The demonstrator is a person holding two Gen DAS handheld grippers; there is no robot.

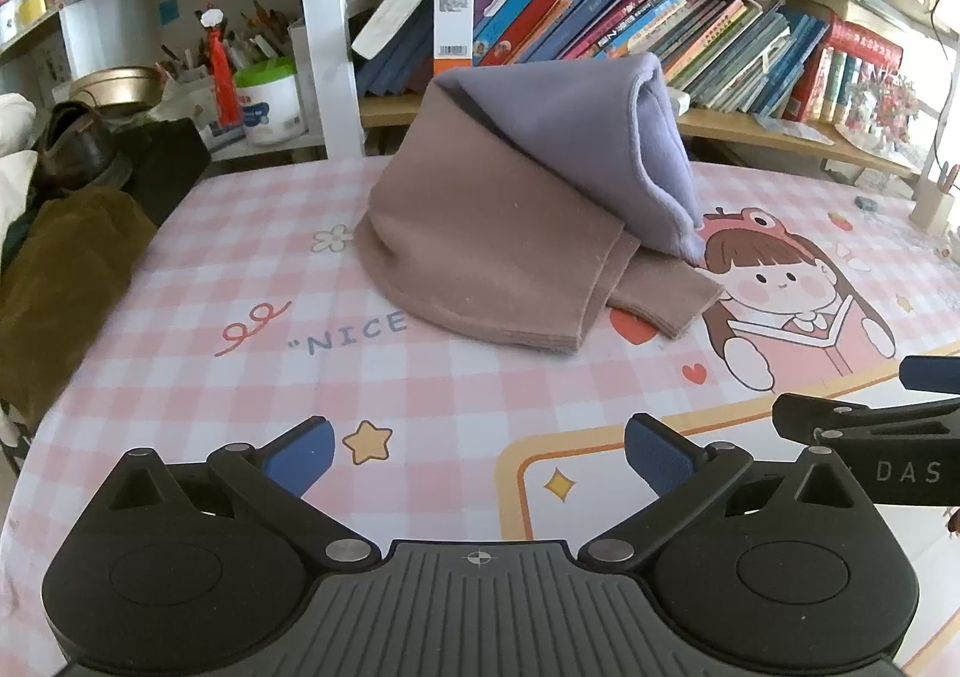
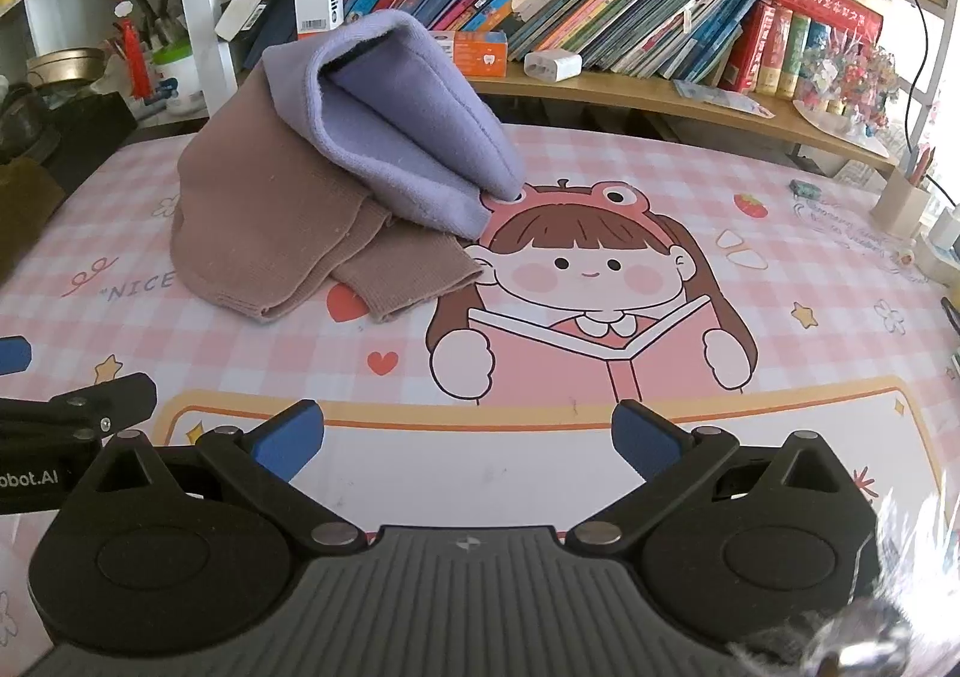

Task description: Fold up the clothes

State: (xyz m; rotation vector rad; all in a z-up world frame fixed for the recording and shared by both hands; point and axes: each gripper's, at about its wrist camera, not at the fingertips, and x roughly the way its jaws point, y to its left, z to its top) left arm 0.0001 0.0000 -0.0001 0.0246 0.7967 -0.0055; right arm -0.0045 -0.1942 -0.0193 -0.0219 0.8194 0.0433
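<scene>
While the left tool (image 1: 477, 452) hovers low at the near edge with its blue pads spread and empty, the folded brown garment (image 1: 480, 233) lies far across the pink checked tabletop (image 1: 210, 377), a lilac garment (image 1: 600, 137) leaning on it; the right tool (image 2: 468, 440) gapes likewise.

Two matte black handheld grippers with blue-padded fingers.

Left gripper (image 1: 479, 458): ribbed grey centre plate with a small crosshair mark, flanked by two round black housings with recessed discs; angled black link arms pinned by silver rivets, ending in textured blue rubber fingertip pads (image 1: 655, 455). Right gripper (image 2: 467, 440): same ribbed grey plate, same twin round housings, silver pivot pins, triangular cut-outs in the outer brackets, blue pads (image 2: 643, 437). White lettering "DAS" and "obot.AI" printed on the black side bodies.
</scene>
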